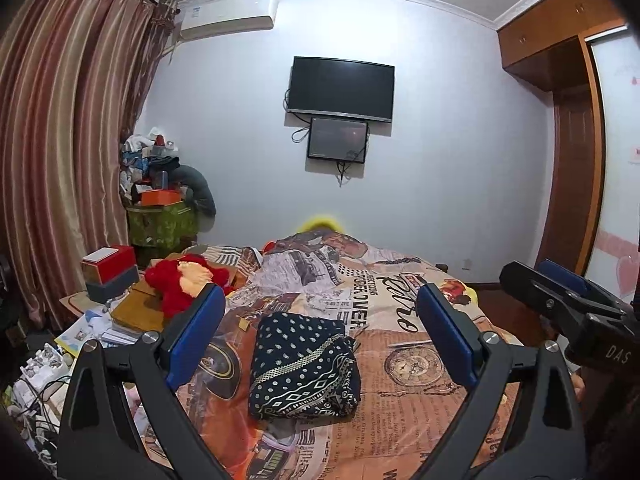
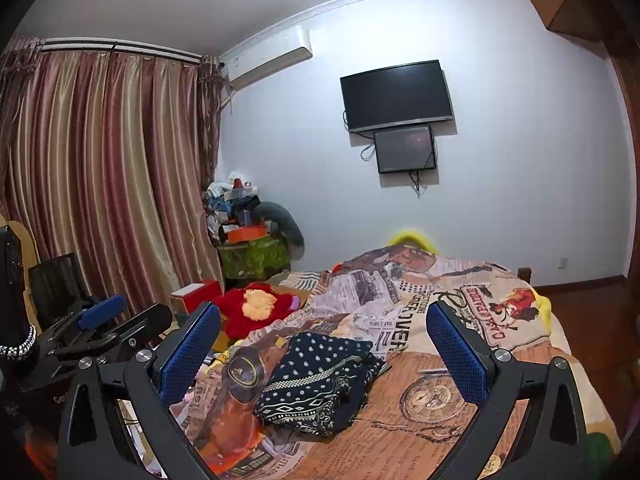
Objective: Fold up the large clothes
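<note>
Blue-padded fingers (image 1: 196,332) of the left gripper (image 1: 320,320) frame the left wrist view, spread wide with nothing between them and touching nothing. Between and beyond them lies the folded garment (image 1: 304,368), a dark navy cloth with white dots and a patterned border, resting as a compact bundle on the bed (image 1: 420,368), whose cover carries newspaper and pocket-watch prints. At the right edge of that view the right gripper (image 1: 560,292) hangs in the air above the bed's right side, apart from the cloth.

From the right wrist view, the right gripper (image 2: 324,332) is likewise wide open and empty, and the folded garment (image 2: 316,380) sits on the bed (image 2: 440,392) ahead of it. A red plush toy (image 2: 256,308) lies near the bed's far left side, well apart from the garment. The left gripper (image 2: 104,320) shows at the left edge.
</note>
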A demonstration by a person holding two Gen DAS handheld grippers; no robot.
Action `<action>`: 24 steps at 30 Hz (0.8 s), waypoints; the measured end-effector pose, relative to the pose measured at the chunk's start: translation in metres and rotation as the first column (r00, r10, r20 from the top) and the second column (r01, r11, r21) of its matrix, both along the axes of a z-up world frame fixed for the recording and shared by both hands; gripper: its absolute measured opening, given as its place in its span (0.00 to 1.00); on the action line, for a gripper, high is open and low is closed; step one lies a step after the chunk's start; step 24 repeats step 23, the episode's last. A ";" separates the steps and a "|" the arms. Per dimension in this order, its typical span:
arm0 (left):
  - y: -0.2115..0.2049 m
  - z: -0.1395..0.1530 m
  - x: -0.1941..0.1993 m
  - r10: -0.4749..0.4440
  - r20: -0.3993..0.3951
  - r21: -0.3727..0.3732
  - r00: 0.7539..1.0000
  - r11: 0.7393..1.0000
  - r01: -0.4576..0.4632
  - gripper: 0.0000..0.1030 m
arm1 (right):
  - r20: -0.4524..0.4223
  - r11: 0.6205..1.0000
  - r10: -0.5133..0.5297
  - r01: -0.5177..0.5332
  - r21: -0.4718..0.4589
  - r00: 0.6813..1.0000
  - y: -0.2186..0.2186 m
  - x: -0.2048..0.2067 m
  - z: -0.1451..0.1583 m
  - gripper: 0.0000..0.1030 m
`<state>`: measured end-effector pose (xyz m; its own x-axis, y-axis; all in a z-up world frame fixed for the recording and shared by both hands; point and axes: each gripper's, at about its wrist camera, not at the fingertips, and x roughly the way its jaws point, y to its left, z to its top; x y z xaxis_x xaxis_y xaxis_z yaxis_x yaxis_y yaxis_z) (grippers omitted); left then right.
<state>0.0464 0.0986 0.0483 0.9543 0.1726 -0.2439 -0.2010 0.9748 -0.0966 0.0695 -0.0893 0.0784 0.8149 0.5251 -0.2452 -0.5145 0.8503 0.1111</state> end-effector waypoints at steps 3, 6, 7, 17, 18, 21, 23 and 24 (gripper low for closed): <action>-0.002 0.000 0.001 -0.024 -0.010 0.009 1.000 1.000 0.024 0.94 | 0.000 1.000 -0.004 0.004 0.003 1.000 0.001 0.000 0.000 1.00; -0.006 0.000 0.001 -0.019 -0.007 0.030 1.000 0.999 0.019 0.94 | 0.001 1.000 -0.005 0.005 0.004 1.000 0.000 0.000 0.000 1.00; -0.007 0.000 0.001 -0.018 -0.007 0.032 1.000 0.999 0.018 0.94 | 0.001 1.000 -0.007 0.007 0.006 1.000 0.000 -0.001 0.000 1.00; -0.009 -0.002 0.000 -0.017 -0.008 0.020 1.000 1.000 0.018 0.94 | 0.001 1.000 -0.019 0.019 0.013 1.000 0.002 -0.003 0.001 1.00; -0.010 -0.002 0.000 -0.018 -0.008 0.018 1.000 1.000 0.018 0.94 | 0.001 1.000 -0.019 0.019 0.013 1.000 0.002 -0.003 0.001 1.00; -0.010 -0.001 0.001 -0.016 -0.009 0.014 1.000 1.000 0.016 0.94 | 0.000 1.000 -0.019 0.019 0.015 1.000 0.002 -0.003 0.001 1.00; -0.010 -0.002 0.001 -0.018 -0.010 0.014 1.000 1.000 0.019 0.94 | 0.002 1.000 -0.019 0.019 0.014 1.000 0.002 -0.003 0.001 1.00; -0.010 -0.002 0.001 -0.018 -0.010 0.014 1.000 1.000 0.019 0.94 | 0.002 1.000 -0.019 0.019 0.014 1.000 0.002 -0.003 0.001 1.00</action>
